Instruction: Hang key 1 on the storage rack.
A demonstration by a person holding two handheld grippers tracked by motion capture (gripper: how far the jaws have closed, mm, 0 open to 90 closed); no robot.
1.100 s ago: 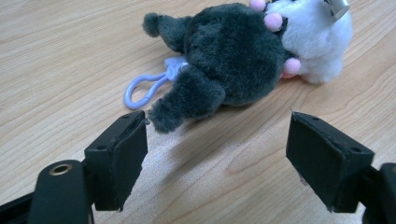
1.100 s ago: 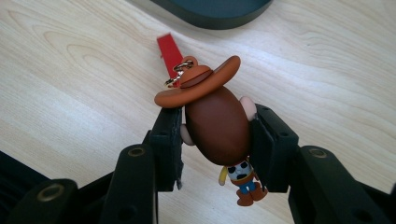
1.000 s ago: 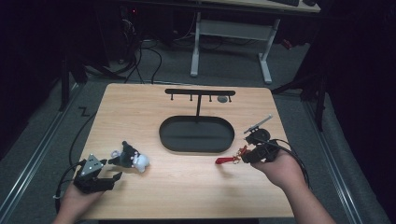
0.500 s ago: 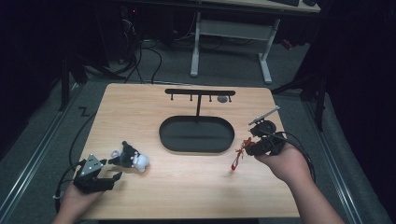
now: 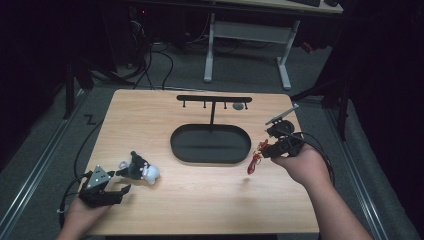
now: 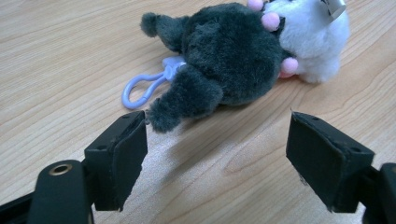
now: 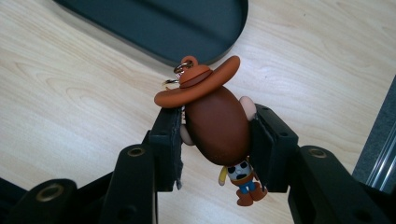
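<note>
A small cowboy figure [image 7: 217,128] with a brown hat and a keyring is clamped by its head between the jaws of my right gripper [image 7: 215,122], which is shut on it. In the high view this gripper [image 5: 263,149] hovers above the table just right of the black oval tray [image 5: 210,145], and the figure [image 5: 253,162] dangles below it. A grey and white plush keychain [image 6: 233,60] with a blue clip [image 6: 144,84] lies on the wood. My left gripper [image 6: 217,135] stands open just short of the plush [image 5: 140,170], nothing between its pads.
A black rack [image 5: 214,99] with several small hooks rises from the tray's far side. The wooden table [image 5: 200,210] has bare room at the front and far left. Table edges drop to a dark floor with cables and a desk frame behind.
My right gripper has risen with the cowboy figure, which has swung from sticking out sideways to hanging down. The left gripper and the plush have stayed put.
</note>
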